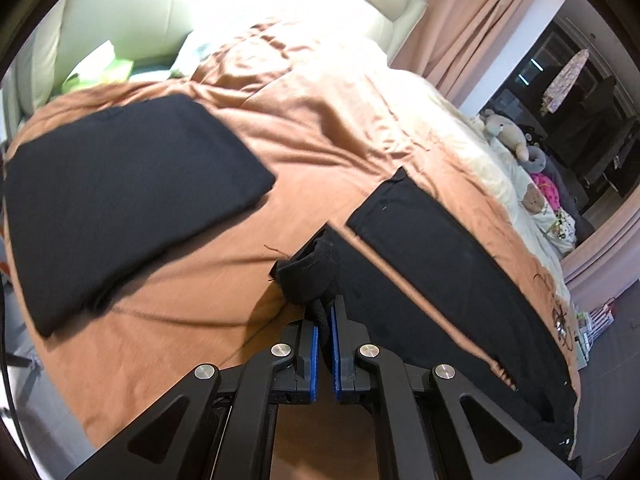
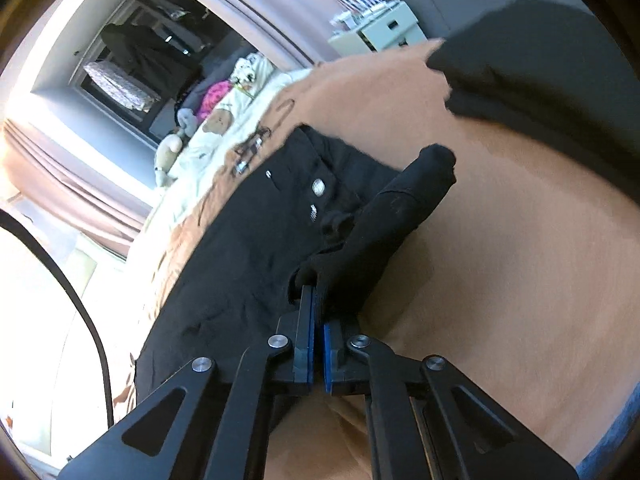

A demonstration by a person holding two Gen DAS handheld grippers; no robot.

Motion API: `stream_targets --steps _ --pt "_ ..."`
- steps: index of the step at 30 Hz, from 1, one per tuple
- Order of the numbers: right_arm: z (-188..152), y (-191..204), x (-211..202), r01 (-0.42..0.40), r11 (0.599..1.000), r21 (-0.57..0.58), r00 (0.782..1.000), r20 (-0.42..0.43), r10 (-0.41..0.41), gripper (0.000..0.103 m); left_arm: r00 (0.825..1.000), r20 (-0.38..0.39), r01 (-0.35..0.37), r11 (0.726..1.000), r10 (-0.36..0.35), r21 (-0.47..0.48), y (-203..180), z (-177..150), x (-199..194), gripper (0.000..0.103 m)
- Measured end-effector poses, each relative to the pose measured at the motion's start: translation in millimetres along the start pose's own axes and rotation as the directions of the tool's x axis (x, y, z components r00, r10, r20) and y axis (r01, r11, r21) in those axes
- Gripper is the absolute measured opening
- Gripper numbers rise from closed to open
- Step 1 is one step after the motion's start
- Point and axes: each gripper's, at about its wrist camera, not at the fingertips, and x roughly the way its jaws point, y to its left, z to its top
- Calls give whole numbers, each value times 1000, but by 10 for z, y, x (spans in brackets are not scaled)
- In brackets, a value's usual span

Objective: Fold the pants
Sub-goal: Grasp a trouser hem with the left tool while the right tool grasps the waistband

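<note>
1. The long black denim pants (image 1: 452, 280) lie spread out on the big bed with the soft brown blanket (image 1: 320, 120).
2. The left gripper (image 1: 325, 312) has its blue fingers (image 1: 314, 344) pressed tight on a bunched bit of the pants' edge.
3. The right gripper (image 2: 316, 300) has its fingers squeezed on a lifted fold near the waist, close to the round silver button (image 2: 319, 187).
4. A folded black cloth pile (image 1: 132, 200) sits on the blanket, well apart from the pants.
5. Stuffed toys (image 1: 508, 132) lie at the far side of the bed.

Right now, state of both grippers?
Left gripper: closed on a bunched edge of the black pants.
Right gripper: closed on a fold of the same pants.
</note>
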Motion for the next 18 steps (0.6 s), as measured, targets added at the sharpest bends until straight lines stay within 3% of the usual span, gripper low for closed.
stream_targets --steps 18 --pt "445 402 393 -42 997 -57 997 62 46 0 998 58 35 995 -40 91 -834 878 374 1"
